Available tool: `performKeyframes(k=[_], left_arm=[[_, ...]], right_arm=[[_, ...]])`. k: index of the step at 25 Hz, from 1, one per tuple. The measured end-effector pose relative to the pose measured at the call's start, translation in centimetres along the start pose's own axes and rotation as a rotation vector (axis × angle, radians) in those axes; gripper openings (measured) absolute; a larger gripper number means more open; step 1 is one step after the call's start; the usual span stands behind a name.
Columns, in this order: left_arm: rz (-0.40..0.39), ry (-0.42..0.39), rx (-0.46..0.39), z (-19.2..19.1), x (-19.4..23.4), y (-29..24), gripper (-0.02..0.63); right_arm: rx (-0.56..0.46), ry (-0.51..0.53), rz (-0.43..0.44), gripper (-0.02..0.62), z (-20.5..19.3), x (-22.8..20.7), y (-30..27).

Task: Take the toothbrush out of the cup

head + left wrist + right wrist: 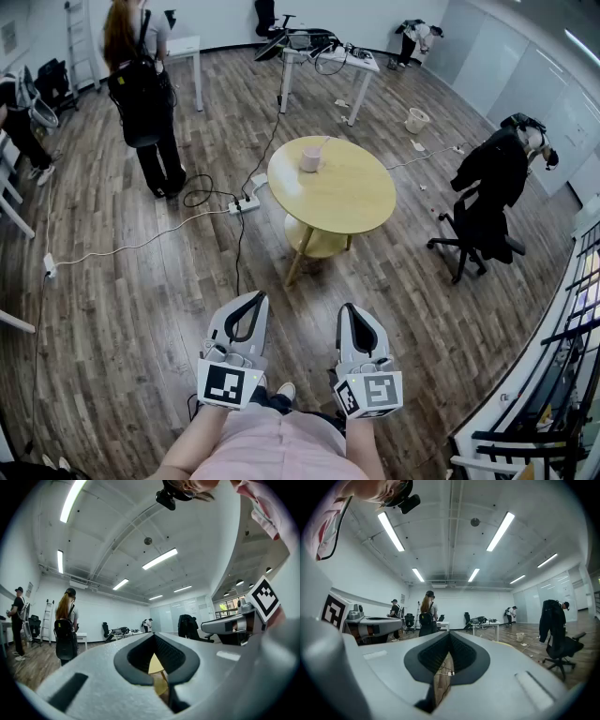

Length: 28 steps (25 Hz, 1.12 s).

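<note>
A pink cup [310,158] stands on the far left part of a round yellow table [347,202], with a thin pale toothbrush [320,142] sticking up out of it. Both grippers are held low near my body, well short of the table. My left gripper [259,299] is shut with nothing in it, its tips meeting. My right gripper [348,308] is likewise shut and holds nothing. In the left gripper view a slice of the yellow table [156,665] shows through the loop of the shut left gripper [153,637]. The right gripper [450,635] frames only floor.
A person with a black backpack [142,89] stands at the back left. A power strip [246,202] and cables lie on the wooden floor left of the table. An office chair draped with a dark jacket [487,202] stands right of it. White desks [323,54] are behind.
</note>
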<state>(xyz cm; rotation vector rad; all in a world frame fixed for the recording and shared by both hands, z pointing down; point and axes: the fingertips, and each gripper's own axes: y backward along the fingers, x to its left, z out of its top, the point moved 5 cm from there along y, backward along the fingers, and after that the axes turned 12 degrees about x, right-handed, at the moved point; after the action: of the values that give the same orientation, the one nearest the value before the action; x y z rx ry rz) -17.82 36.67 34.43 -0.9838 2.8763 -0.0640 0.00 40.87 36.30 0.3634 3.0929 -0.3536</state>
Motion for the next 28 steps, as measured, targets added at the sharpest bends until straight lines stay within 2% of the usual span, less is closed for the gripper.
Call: performKeyframes(k=[17,22,28], left_arm=[[-0.003,-0.001,0.006,0.2,-0.6,-0.7,-0.003],[0.011,0.001,0.014,0.0,-1.2,-1.4,-0.002],[0.034,0.016,0.018,-0.7,-1.5,-1.9,-0.003]], right_arm=[[0.009,-0.004,0.025,0.008,-0.1,-0.5,-0.3],[-0.025,-0.048,0.029,0.008,-0.3,-1.8,0.0],[-0.03,-0.037,0.032,0.008,-0.8,-3.0,0.0]])
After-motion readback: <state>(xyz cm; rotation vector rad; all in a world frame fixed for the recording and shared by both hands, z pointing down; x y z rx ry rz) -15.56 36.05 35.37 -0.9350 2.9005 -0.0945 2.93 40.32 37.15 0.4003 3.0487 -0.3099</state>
